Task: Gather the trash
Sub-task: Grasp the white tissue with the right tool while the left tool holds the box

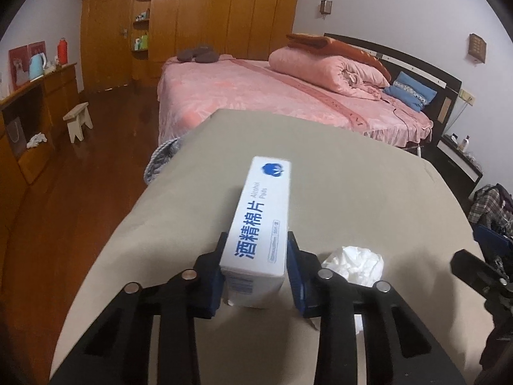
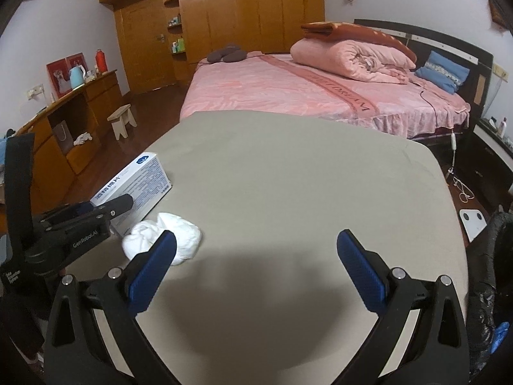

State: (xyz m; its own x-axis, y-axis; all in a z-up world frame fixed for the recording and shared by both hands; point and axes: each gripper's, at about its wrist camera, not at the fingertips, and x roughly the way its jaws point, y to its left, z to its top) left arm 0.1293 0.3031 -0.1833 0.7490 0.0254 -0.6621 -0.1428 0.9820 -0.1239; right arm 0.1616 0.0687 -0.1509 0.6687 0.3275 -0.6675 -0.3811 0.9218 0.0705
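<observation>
The left claw [image 1: 256, 256] clamps the box [image 1: 261, 221] across its width, long axis pointing away; the right claw [image 2: 256, 250] gapes wide beside the tissue [image 2: 162, 235] on the worktop [image 2: 288, 176].

We saw a matt beige cloth [image 2: 288, 173] over the table, a smooth white cardboard box [image 1: 259, 221] with faintly glossy print, and crumpled white tissue paper [image 2: 166, 237]. The gripper pads [image 2: 150, 272] looked ribbed blue rubber on matt black plastic. The wooden wardrobe [image 2: 250, 9] and floor [image 1: 96, 173] shone glossy.
</observation>
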